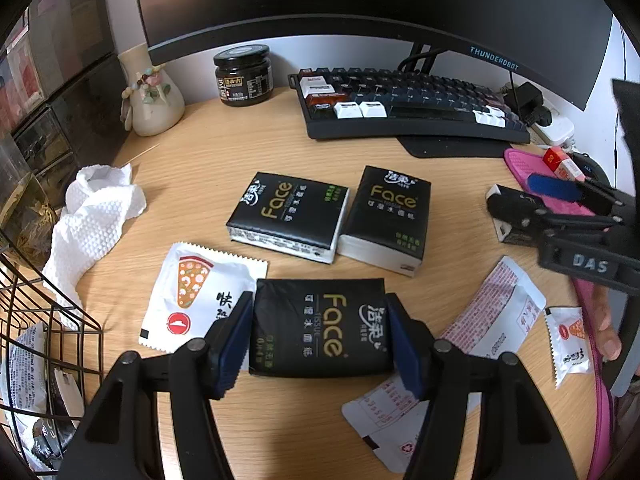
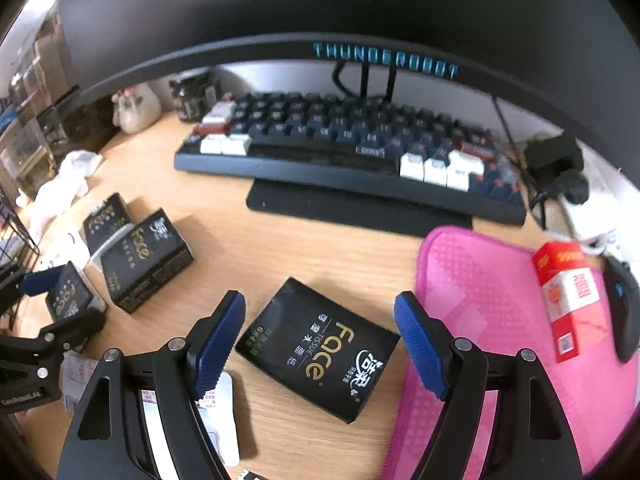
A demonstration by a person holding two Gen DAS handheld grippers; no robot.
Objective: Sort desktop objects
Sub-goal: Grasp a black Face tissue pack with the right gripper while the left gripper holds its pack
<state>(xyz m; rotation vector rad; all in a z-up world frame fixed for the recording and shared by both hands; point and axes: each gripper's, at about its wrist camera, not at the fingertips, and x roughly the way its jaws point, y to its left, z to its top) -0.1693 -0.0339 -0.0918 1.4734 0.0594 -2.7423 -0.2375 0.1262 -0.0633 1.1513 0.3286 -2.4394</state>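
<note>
Looking through the left wrist camera, I see my left gripper (image 1: 320, 334) closed on a black tissue pack (image 1: 320, 328), its blue pads (image 1: 234, 340) pressed against the pack's two short sides. That pack sits on the wooden desk (image 1: 240, 152), overlapping a white pizza sachet (image 1: 188, 292) on its left. Beyond it lie two more tissue packs, one flat (image 1: 288, 216) and one (image 1: 386, 216) just beside it, touching edge to edge. A crumpled paper towel (image 1: 96, 216) lies to the left near a wire basket (image 1: 44, 320). A vase (image 1: 150, 96) and a dark jar (image 1: 243, 76) stand at the back, with a keyboard (image 1: 404, 108) under the monitor (image 1: 360, 0). My right gripper (image 1: 560, 204) shows at the right edge.

From the right wrist camera, my right gripper (image 2: 320, 344) is spread wide, its fingers on either side of a fourth tissue pack (image 2: 316, 352) without touching it. That pack lies flat and skewed on the desk, just beside a pink mat (image 2: 480, 280). A red and white box (image 2: 568, 296) rests on the mat, next to a black mouse (image 2: 624, 312).
</note>
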